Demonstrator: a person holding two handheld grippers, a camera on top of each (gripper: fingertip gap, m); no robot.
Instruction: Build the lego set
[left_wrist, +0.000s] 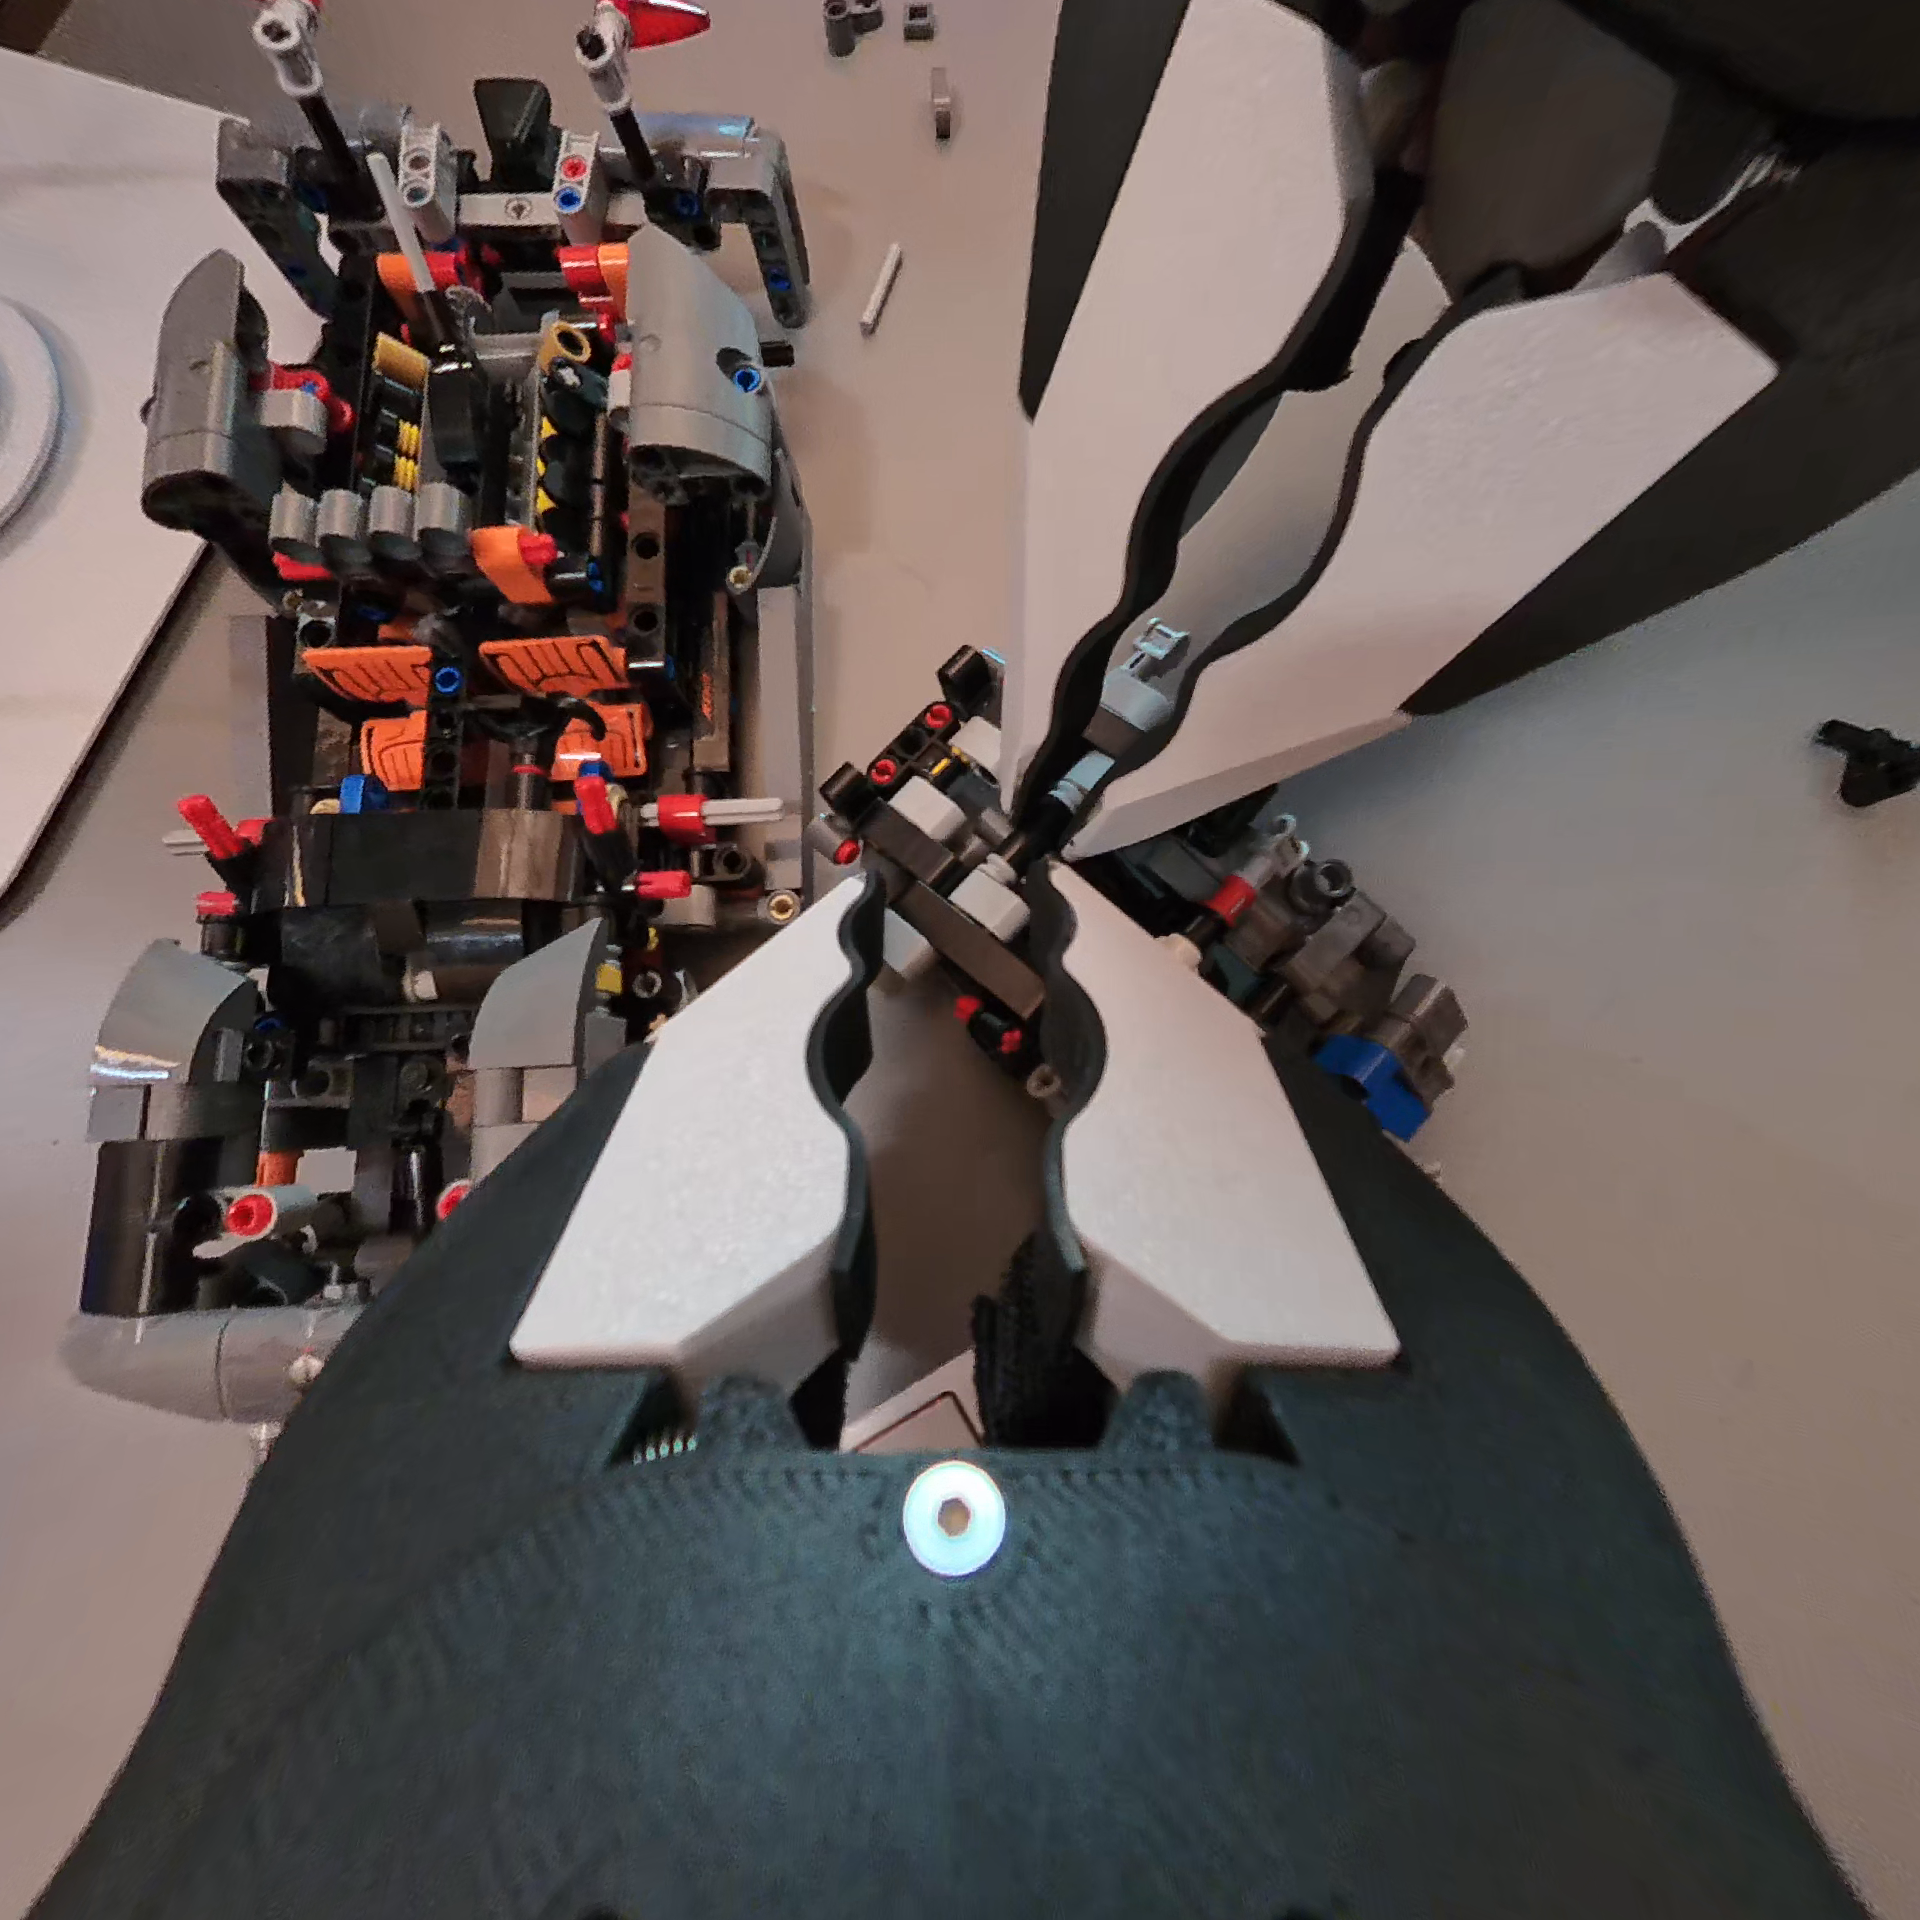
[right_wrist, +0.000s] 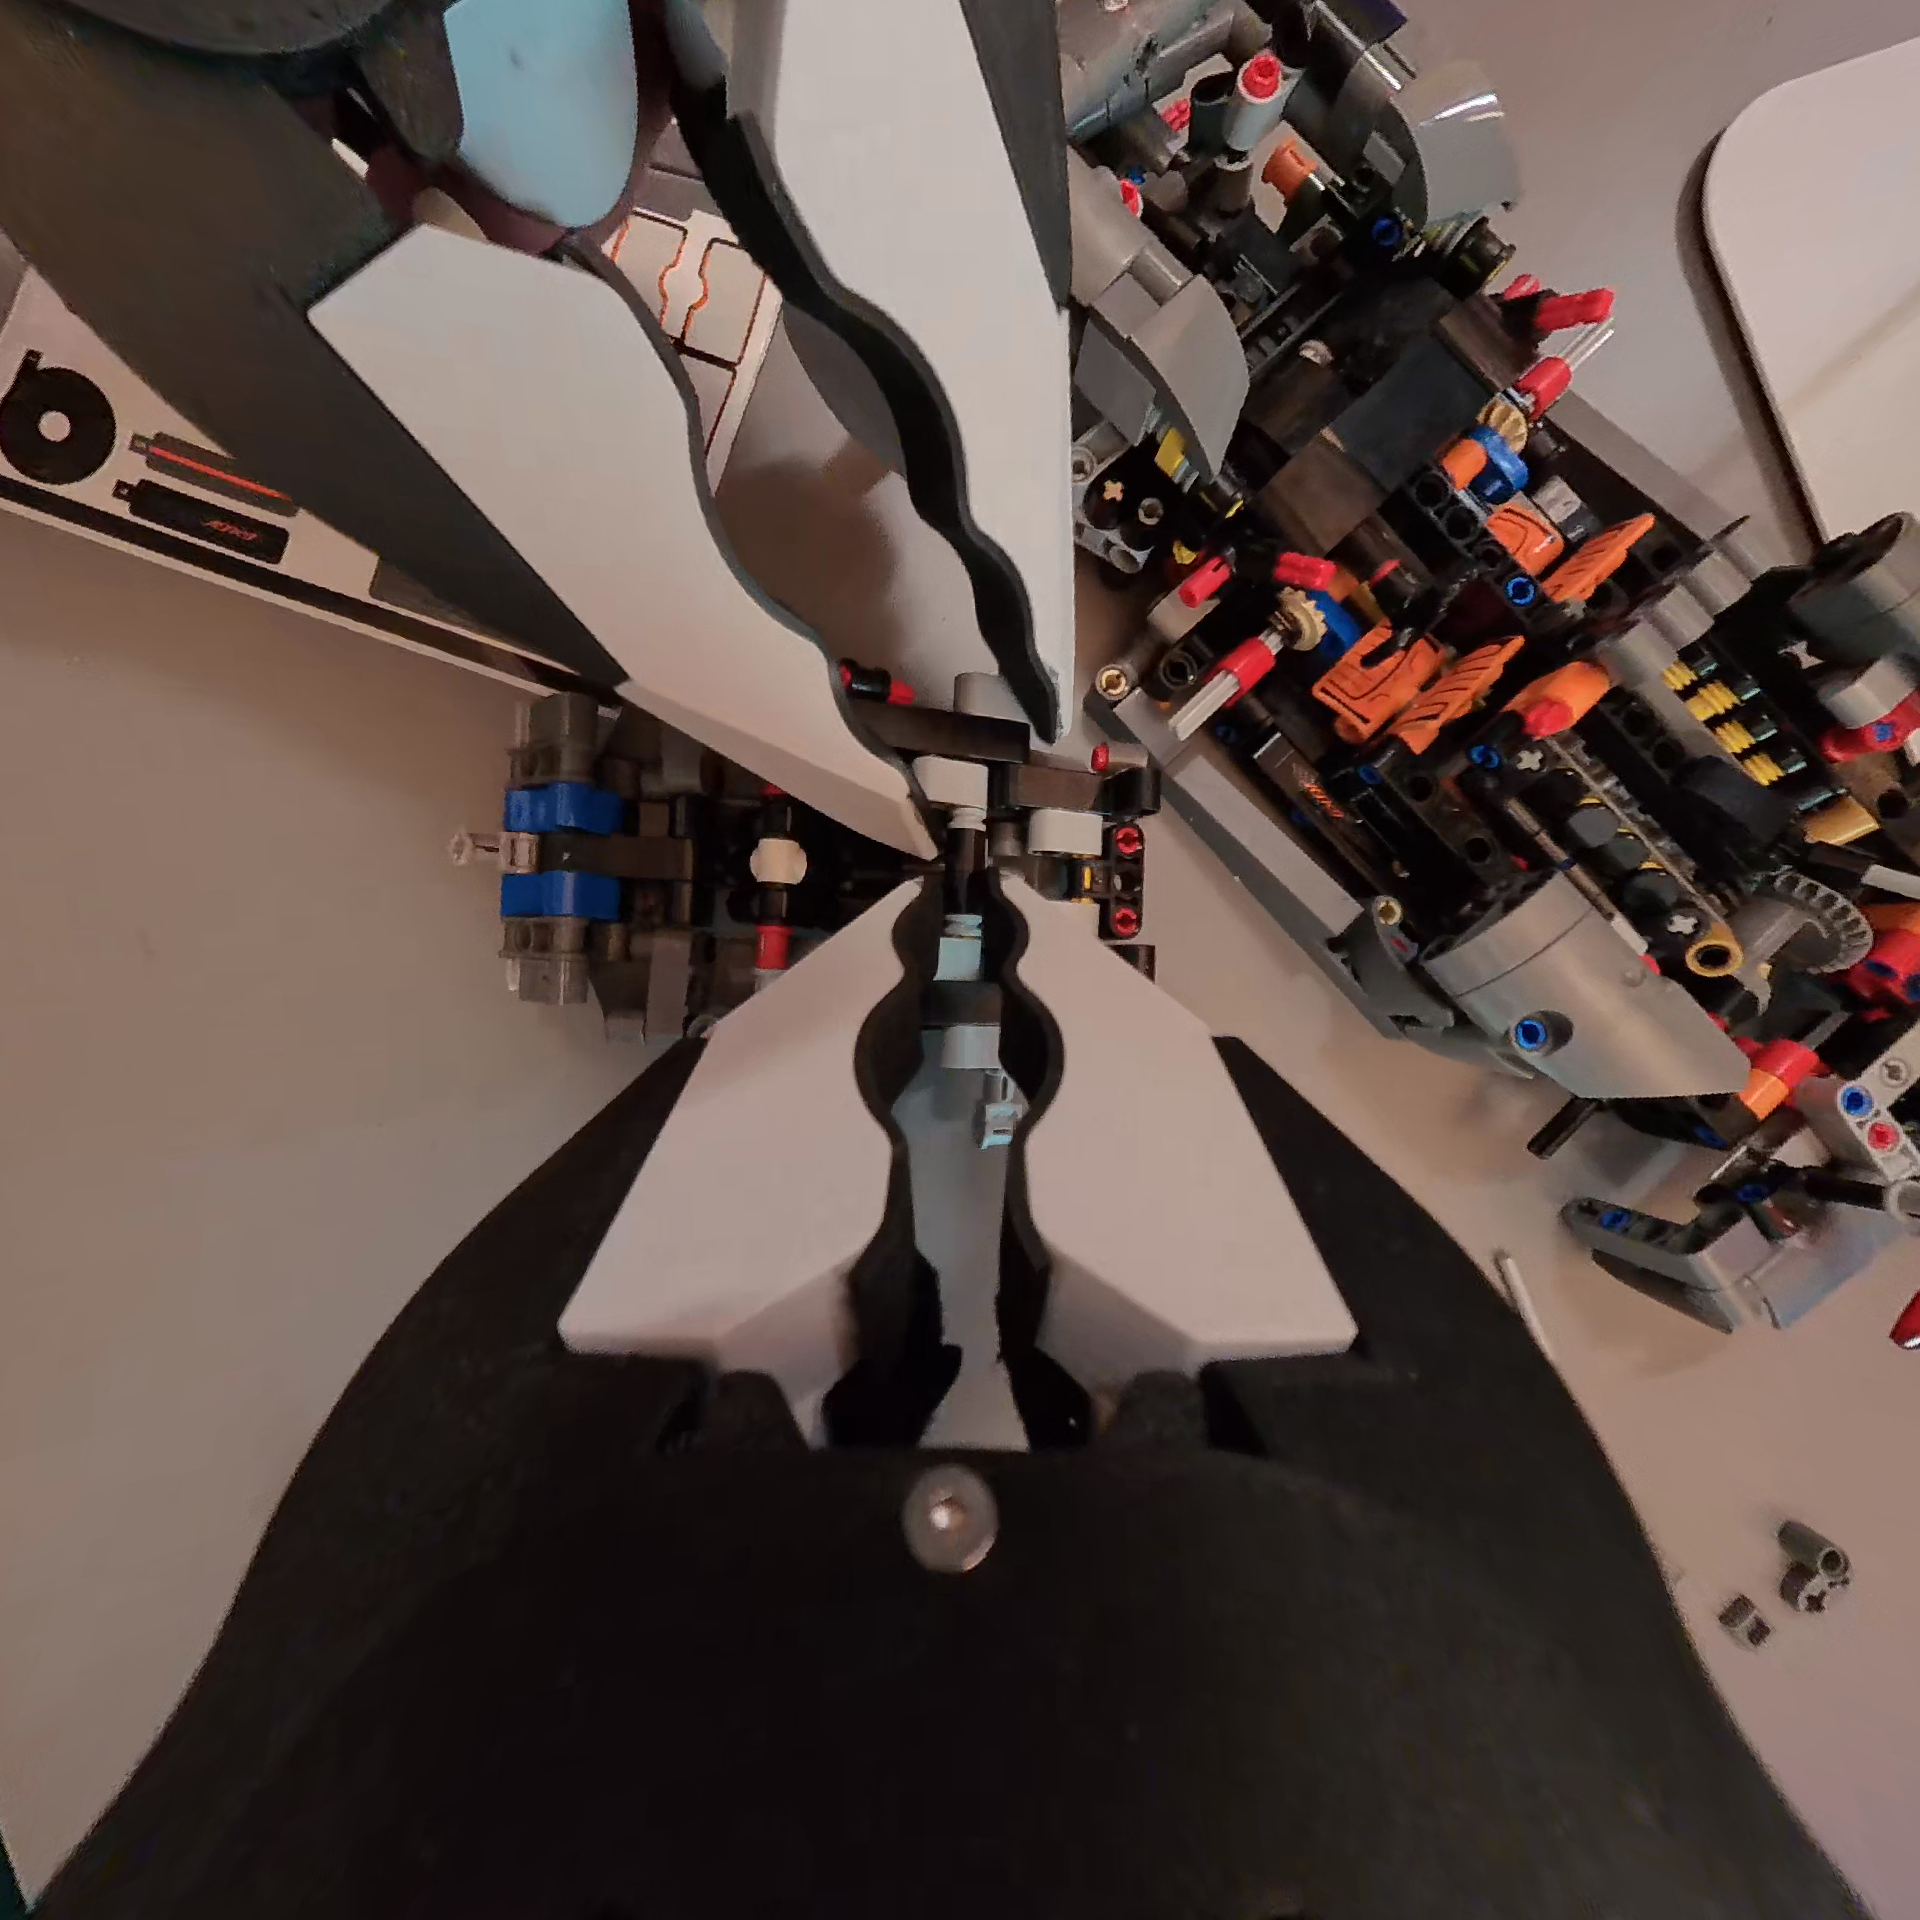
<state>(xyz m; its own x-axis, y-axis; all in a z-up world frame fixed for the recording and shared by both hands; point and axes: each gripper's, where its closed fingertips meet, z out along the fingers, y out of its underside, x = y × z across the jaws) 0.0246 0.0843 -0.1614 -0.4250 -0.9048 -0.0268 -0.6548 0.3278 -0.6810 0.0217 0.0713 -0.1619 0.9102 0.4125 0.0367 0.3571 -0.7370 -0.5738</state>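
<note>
Between the two tools, just beside the big car chassis, sits the small sub-assembly of dark and light grey beams with red pins, low over the bench and possibly resting on it. The left tool pinches it across its dark beam, fingers closed onto the sides; this reads as a steadying grip, holding the piece fixed so something can be pushed into it. Facing it tip to tip, the right tool is closed on a slim grey and pale blue shock-absorber piece lying lengthwise between its fingers, dark tip forward. Holding the part along the fingers lines its end up with the sub-assembly, so my guess is the step in hand is seating that tip into a hole or onto a pin there. Whether it is already seated I cannot tell.

Another grey cluster with blue clips lies right behind the sub-assembly; whether the two are joined is unclear. The long car chassis, with orange seats and grey wheel arches, lies on the bench close by, likely parked within reach for when the small piece is ready. Farther out are loose bits: a light grey axle, small grey connectors, a black piece. A sticker sheet lies under the left tool.
</note>
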